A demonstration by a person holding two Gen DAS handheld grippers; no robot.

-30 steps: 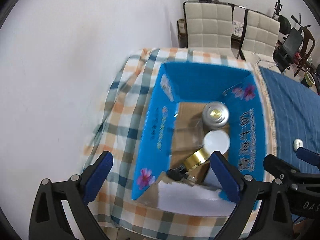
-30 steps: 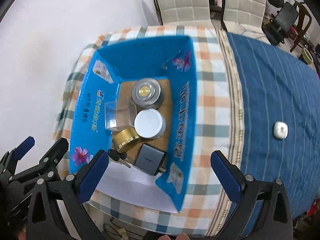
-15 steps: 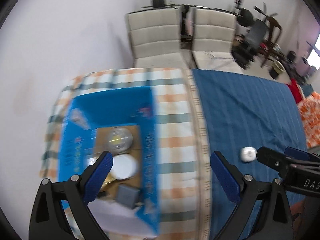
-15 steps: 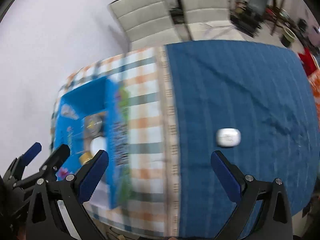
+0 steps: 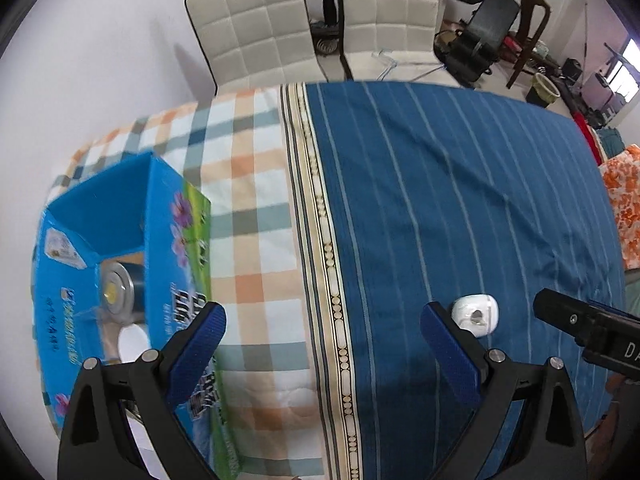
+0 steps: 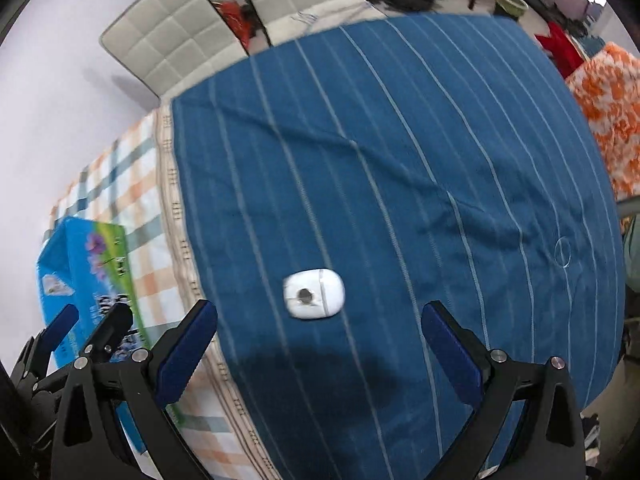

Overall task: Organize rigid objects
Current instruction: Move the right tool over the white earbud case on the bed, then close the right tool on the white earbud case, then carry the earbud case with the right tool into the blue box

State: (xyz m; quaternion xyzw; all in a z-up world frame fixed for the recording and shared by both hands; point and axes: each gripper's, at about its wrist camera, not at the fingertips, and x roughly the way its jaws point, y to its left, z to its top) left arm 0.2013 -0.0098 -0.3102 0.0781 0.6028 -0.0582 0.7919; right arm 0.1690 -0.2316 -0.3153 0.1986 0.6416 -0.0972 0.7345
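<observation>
Right wrist view: white case [image 6: 314, 294] lies on blue cloth [image 6: 400, 160]; both grippers' jaws spread wide, holding nothing.

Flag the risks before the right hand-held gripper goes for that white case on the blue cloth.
1. The small white rounded plastic case looks smooth and curved; it could squirt out as the open right hand-held gripper closes.
2. The blue striped cloth is wrinkled and may get pinched or dragged.
3. The open blue cardboard box already holds a silver metal tin and a white round lid, so drop-in room looks limited.
</observation>
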